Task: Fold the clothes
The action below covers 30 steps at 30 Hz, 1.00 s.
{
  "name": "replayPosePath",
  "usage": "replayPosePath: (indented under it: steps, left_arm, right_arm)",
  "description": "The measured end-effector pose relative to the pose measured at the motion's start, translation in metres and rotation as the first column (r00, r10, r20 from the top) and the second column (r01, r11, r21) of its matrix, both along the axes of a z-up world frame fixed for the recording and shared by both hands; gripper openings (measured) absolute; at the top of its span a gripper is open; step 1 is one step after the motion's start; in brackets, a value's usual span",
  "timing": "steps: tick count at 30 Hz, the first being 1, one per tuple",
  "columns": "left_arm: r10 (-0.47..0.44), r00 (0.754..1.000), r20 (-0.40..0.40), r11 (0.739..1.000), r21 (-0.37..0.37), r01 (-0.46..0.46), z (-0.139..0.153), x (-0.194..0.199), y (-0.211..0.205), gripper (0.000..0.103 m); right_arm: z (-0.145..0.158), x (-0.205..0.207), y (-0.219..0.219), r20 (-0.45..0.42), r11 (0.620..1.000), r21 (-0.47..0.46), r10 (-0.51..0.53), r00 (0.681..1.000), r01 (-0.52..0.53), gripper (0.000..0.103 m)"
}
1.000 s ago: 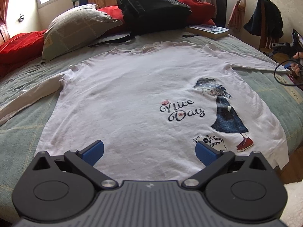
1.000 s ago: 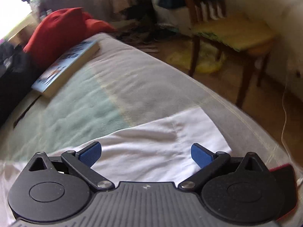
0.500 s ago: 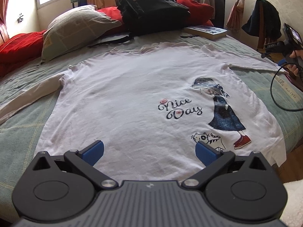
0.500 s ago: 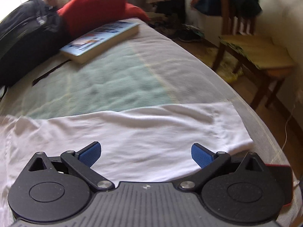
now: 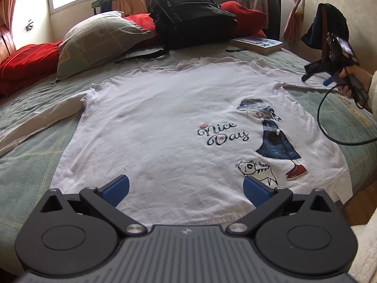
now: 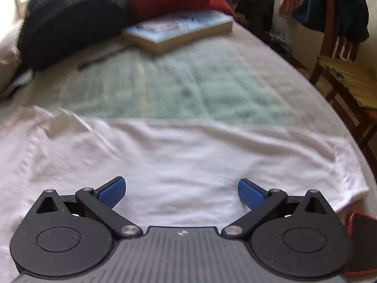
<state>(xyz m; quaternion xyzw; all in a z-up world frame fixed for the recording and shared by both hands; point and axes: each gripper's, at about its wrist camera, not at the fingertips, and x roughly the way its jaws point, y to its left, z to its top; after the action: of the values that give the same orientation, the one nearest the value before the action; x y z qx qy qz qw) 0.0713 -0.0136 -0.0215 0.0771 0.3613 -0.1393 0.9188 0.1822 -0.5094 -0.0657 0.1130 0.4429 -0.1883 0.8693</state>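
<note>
The right claw (image 6: 182,189) is held with its jaws spread wide above a white sleeve (image 6: 212,155) laid flat on the bed (image 6: 188,89). Beyond, a book (image 6: 179,31) and black backpack (image 6: 70,21) are seen.

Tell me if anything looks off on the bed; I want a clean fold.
The white shirt lies flat, print up, sleeves spread, only lightly wrinkled. What stands out is clutter at its collar end: a black backpack and a book on the bedspread. Both grippers, left and right, are open.
</note>
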Motion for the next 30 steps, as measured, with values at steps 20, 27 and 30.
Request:
replayPosePath:
  steps: [20, 27, 30]
  left_arm:
    - [-0.007, 1.000, 0.021, 1.000, 0.007, 0.007, -0.003, -0.003, 0.023, 0.102]
    - [0.042, 0.999, 0.027, 0.999, -0.002, -0.042, -0.008, -0.025, 0.042, 0.102]
    - [0.049, 0.999, 0.025, 0.999, -0.009, -0.048, -0.013, -0.037, 0.048, 0.102]
  right_arm:
    - [0.046, -0.006, 0.222, 0.228, 0.746, 0.052, 0.638, 0.735, -0.664, 0.103]
    - [-0.003, -0.023, 0.277, 0.079, 0.726, -0.067, 0.688, 0.722, -0.684, 0.103]
    - [-0.002, -0.061, 0.273, 0.062, 0.745, -0.111, 0.665, 0.744, -0.657, 0.103]
